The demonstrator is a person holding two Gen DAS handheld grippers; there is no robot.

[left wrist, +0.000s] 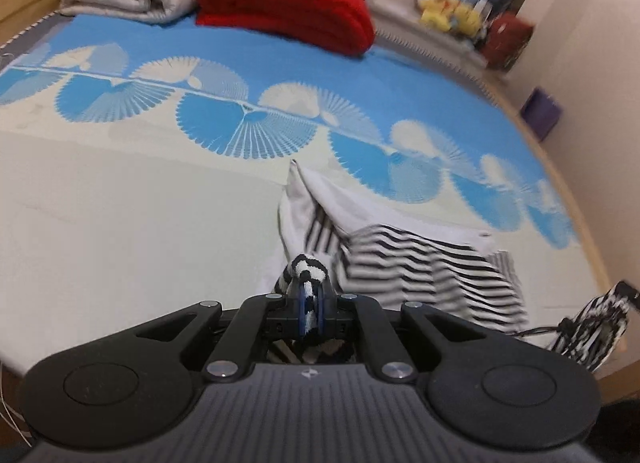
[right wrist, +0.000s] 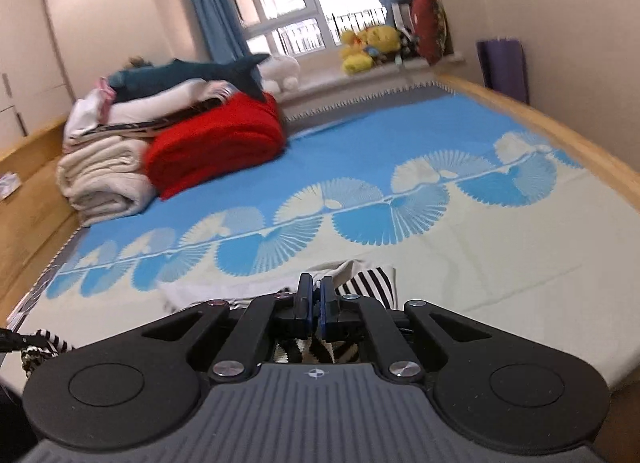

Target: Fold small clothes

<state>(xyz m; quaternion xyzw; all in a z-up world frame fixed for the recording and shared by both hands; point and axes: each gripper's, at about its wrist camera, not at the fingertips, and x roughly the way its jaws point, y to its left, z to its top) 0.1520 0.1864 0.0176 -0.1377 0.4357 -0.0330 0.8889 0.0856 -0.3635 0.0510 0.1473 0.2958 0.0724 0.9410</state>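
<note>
Left wrist view: the left gripper (left wrist: 309, 295) is clamped on a bunched edge of the striped garment (left wrist: 420, 275), a black-and-white roll of cloth standing up between its blue pads (left wrist: 301, 309). From the grip the garment trails forward and to the right over the bed cover (left wrist: 120, 203); its white part rises to a point near the row of blue fan motifs, and the striped part is blurred. At the right edge a second pinch of striped cloth hangs from the right gripper (left wrist: 622, 291), which shows only in part.

Right wrist view: the right gripper (right wrist: 316, 291) has its 2 jaws together, with only a thin slit between the pads; striped cloth shows under the linkage behind them, but whether the tips pinch it cannot be told here. Garment (right wrist: 368, 283) lies just ahead of the tips on the cream part of the cover (right wrist: 520, 263). At the lower left edge another striped bunch is seen at the left gripper (right wrist: 24, 341).

Background, both views: a red blanket (right wrist: 216, 147) beside folded cream blankets (right wrist: 100, 179), well apart from the garment; yellow plush toys (right wrist: 368, 45) on the windowsill.
</note>
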